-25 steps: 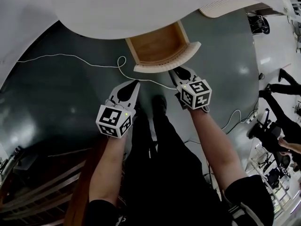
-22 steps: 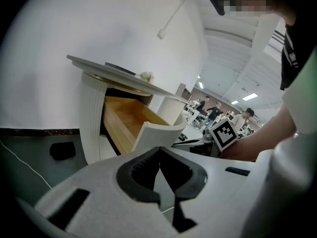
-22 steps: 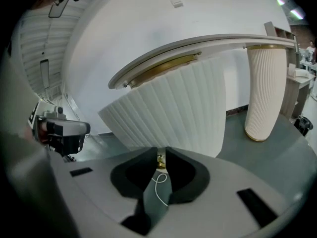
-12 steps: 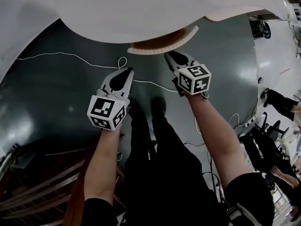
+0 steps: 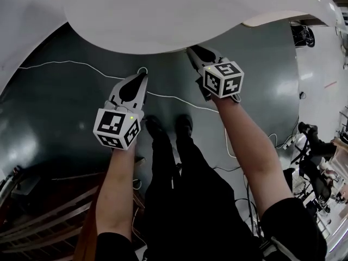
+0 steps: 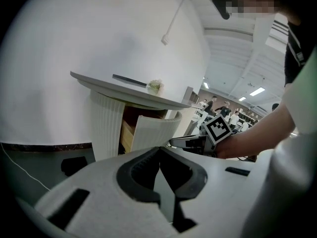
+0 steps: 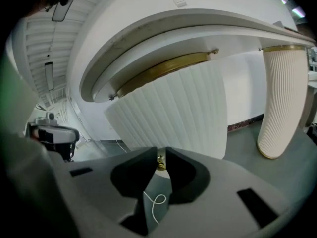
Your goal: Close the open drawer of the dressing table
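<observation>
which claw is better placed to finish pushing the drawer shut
Right. The right claw is at the drawer front, jaws closed on its gold knob, and the drawer is slightly ajar. The left claw hangs shut and empty, short of it.

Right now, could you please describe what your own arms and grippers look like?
The left gripper and right gripper are pale grey shells with black jaw pads, each carrying a black-and-white marker cube with a small green light. The forearms are bare below short black sleeves.
</observation>
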Available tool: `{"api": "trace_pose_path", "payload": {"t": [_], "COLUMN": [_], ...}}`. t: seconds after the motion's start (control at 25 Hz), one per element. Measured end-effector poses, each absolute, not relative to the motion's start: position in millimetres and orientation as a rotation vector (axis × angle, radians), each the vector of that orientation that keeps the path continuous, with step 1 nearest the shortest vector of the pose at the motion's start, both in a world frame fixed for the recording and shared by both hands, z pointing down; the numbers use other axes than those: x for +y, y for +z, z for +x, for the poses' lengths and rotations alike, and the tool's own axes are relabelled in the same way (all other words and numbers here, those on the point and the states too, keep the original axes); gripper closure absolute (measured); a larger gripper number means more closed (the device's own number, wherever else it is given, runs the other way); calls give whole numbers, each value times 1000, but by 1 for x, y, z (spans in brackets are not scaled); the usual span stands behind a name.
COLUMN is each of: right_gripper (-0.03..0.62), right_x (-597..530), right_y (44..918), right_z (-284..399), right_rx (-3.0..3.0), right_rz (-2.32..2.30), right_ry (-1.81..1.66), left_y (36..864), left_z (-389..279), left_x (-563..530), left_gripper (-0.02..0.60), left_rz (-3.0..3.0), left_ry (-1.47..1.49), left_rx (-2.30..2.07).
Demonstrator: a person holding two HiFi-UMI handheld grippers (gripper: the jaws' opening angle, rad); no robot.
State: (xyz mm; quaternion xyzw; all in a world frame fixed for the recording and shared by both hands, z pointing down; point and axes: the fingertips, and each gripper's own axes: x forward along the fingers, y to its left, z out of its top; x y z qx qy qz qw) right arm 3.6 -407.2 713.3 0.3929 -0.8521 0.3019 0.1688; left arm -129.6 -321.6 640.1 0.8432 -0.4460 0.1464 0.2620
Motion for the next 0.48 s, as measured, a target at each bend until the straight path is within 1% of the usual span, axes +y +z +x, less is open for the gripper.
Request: {"api": "trace_pose_path", "payload": {"t": [0.24,0.28,0.32,0.48], "right_gripper": [533,561,574,576], "right_x": [-431,-434,-436,-442], "right_y": [711,711,710,709], "right_z": [0,0,0,-4], "right_rx": [-2445,-2446,-2450,-2485], "right_rz": [1107,1128,1149,1205], "right_ry": [833,822,818,860], "left_y": [633,633,632,632], "left_z": [-128,-128,-129,-135], "left_x": [-334,-333,-331,-322], "left_gripper": [572,572,572,572], "left_rz": [2290,2289,2289,2284], "left_ry": [381,380,379,376], "left_rx": [-1218,-1216,-1215,-1215]}}
